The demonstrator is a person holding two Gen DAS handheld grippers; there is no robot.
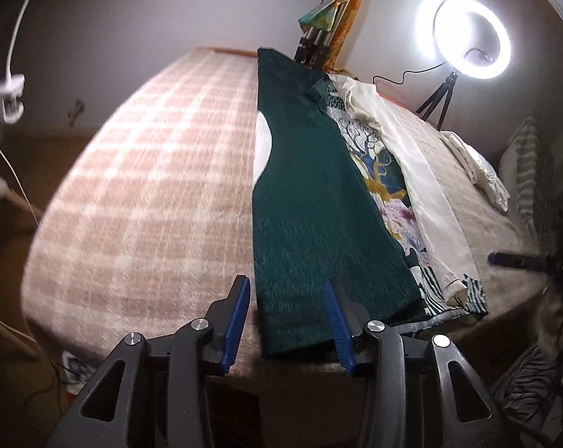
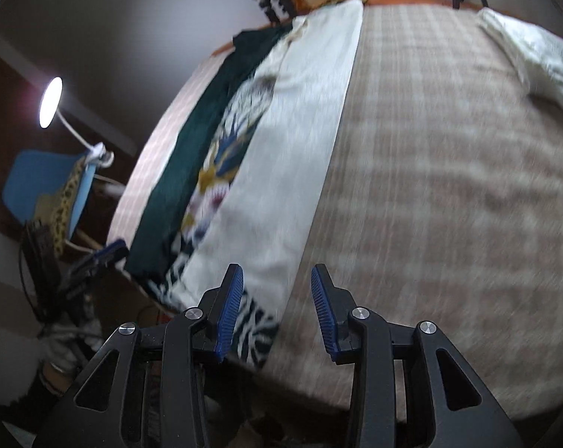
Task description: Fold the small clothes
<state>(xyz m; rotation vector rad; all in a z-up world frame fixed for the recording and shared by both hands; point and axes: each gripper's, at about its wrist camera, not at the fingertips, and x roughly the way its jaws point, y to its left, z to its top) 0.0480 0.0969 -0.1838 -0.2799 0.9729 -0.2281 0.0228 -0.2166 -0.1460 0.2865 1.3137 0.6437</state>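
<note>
Dark green textured garment: lies long on the pink checked bed blanket, overlapping the floral printed cloth and cream cloth. Your left tool stands apart astride its near hem; your right tool is apart, empty. Risk: pinching both layers drags the neighbours.

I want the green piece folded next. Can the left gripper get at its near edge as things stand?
Probably yes. The left gripper is open right over the near hem of the green garment, which lies on top of the stack with nothing covering that edge. The right gripper is off to the side.
</note>
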